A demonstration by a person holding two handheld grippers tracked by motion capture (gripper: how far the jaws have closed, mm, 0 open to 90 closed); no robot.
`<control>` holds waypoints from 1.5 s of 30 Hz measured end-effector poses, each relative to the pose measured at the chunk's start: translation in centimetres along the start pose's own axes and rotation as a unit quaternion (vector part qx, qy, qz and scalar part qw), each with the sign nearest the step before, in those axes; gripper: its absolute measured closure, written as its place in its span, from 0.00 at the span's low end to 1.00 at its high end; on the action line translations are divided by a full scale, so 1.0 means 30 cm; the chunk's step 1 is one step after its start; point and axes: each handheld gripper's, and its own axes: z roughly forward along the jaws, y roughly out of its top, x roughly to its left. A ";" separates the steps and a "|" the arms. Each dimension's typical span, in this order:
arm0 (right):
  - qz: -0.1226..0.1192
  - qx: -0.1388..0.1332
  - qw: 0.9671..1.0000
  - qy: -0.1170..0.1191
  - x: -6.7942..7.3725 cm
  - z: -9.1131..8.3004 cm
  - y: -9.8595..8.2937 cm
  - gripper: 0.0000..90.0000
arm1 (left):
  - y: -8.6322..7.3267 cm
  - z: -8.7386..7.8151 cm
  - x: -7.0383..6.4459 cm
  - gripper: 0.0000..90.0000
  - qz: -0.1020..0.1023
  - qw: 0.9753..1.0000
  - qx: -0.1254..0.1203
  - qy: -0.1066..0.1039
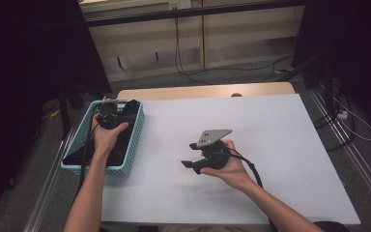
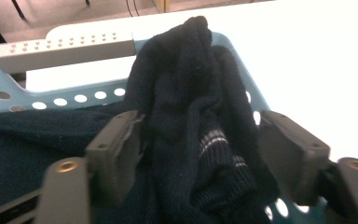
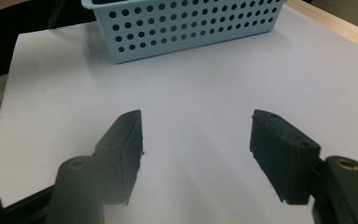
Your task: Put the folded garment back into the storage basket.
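Between the left gripper [image 2: 200,154]'s spread jaws a dark knitted garment [image 2: 191,116] bunches, its long axis rising over the blue basket [image 2: 9,88]'s far rim (one jaw touches it, not clamped). Right gripper [image 3: 196,149], gaping, hovers mid-table, held palm-up, aimed toward the basket.

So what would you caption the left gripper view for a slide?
Open left gripper straddling a bunched dark knit garment at the rim of a light blue perforated basket.

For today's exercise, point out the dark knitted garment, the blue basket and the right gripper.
dark knitted garment [image 2: 191,107], left gripper view, raised fold.
blue basket [image 3: 177,28], right gripper view, perforated side wall.
right gripper [image 3: 196,140], right gripper view, between its fingertips.
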 end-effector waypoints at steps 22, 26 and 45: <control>0.023 -0.007 0.999 -0.047 -0.019 -0.013 0.000 0.19 | -0.052 -0.186 -0.004 0.05 0.018 0.995 -0.085 -0.044; 0.026 -0.007 0.997 -0.065 -0.022 -0.016 -0.001 0.15 | -0.069 -0.226 -0.023 0.05 0.037 0.994 -0.091 -0.039; 0.046 -0.027 0.990 -0.131 -0.030 -0.095 -0.066 0.08 | -0.230 -0.391 -0.136 0.08 0.064 0.993 -0.088 -0.050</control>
